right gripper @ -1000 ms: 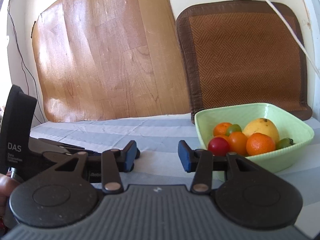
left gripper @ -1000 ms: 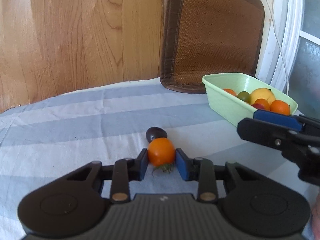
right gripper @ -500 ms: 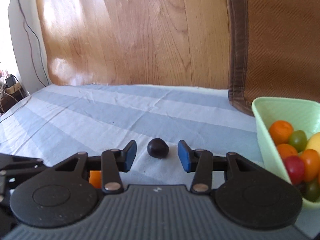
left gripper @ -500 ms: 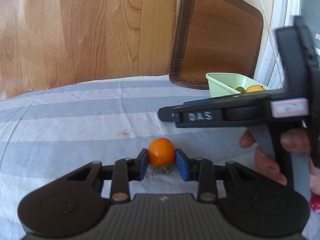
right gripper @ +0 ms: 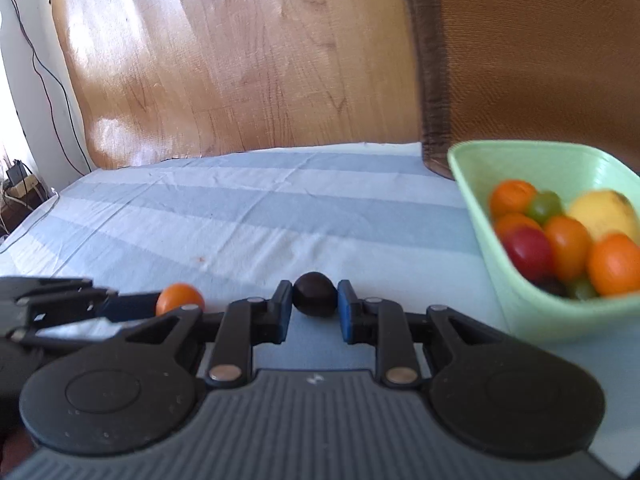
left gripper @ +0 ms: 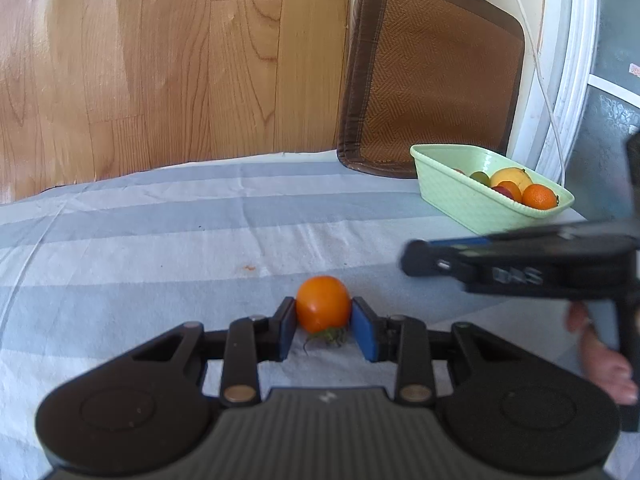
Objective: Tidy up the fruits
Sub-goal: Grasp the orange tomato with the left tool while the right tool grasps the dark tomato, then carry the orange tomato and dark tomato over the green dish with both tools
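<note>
The orange tomato (left gripper: 323, 304) sits pinched in my left hand-held gripper (left gripper: 323, 326), calyx down on the striped worktop (left gripper: 160, 240). My right hand-held gripper (right gripper: 314, 312) has just closed on the dark plum (right gripper: 315, 294) — both bound for the green bowl (right gripper: 472, 184), I judge.

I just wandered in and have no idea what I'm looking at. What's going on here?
A person is tidying fruit with a hand-held gripper in each hand. The left gripper clamps an orange tomato on the striped tablecloth. The right gripper has just closed on a dark plum-like fruit. The green bowl already holds other fruit.
</note>
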Demonstrator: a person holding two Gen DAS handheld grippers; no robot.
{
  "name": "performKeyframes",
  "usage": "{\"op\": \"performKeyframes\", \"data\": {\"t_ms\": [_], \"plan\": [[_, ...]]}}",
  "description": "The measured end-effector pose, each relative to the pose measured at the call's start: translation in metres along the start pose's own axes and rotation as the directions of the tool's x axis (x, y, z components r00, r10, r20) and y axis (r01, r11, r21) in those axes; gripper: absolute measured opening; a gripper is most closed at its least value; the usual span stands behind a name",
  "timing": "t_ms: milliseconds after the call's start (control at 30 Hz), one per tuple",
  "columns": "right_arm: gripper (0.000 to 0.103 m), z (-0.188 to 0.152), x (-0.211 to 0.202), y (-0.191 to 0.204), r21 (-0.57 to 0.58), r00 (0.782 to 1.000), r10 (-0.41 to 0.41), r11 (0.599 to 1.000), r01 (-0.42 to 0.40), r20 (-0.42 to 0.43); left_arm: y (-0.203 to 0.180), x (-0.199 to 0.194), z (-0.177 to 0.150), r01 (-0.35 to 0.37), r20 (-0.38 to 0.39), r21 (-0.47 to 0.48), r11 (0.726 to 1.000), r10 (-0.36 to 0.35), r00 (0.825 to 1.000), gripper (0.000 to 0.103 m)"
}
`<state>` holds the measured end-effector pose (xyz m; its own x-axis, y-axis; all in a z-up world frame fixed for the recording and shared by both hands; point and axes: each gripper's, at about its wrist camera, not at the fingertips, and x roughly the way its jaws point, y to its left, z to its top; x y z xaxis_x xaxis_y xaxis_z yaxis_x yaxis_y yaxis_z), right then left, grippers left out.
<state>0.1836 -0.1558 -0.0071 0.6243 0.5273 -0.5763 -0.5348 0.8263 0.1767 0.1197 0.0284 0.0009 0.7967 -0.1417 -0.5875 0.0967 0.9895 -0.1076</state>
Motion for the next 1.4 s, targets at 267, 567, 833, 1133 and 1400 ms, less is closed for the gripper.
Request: {"op": "performKeyframes", "data": {"t_ms": [267, 567, 833, 1133, 1400], "plan": [[0.027, -0.042, -0.056, -0.012, -0.021, 0.996, -0.083, 0.996, 0.083, 0.041, -0.003, -0.001, -0.002, 0.021, -0.002, 0.018, 1.0, -0.021, 1.0, 0.03], [0.03, -0.055, -0.059, -0.004, -0.106, 0.991, -0.118, 0.987, 0.124, 0.056, -0.016, -0.01, -0.008, 0.066, -0.001, 0.05, 0.997, -0.066, 0.998, 0.031], [0.042, -0.058, -0.061, -0.005, -0.114, 0.99, -0.124, 0.985, 0.132, 0.073, -0.015, -0.006, -0.005, 0.019, -0.004, 0.021, 1.0, -0.019, 1.0, 0.045], [0.042, -0.062, -0.065, -0.001, -0.117, 0.988, -0.13, 0.983, 0.139, 0.082, -0.022, 0.0, -0.003, 0.023, -0.009, 0.038, 0.999, -0.023, 1.0, 0.031], [0.027, -0.058, -0.07, -0.011, -0.076, 0.99, -0.101, 0.991, 0.109, 0.103, -0.031, 0.006, 0.012, 0.098, -0.008, 0.016, 0.995, -0.098, 0.995, 0.03]]}}
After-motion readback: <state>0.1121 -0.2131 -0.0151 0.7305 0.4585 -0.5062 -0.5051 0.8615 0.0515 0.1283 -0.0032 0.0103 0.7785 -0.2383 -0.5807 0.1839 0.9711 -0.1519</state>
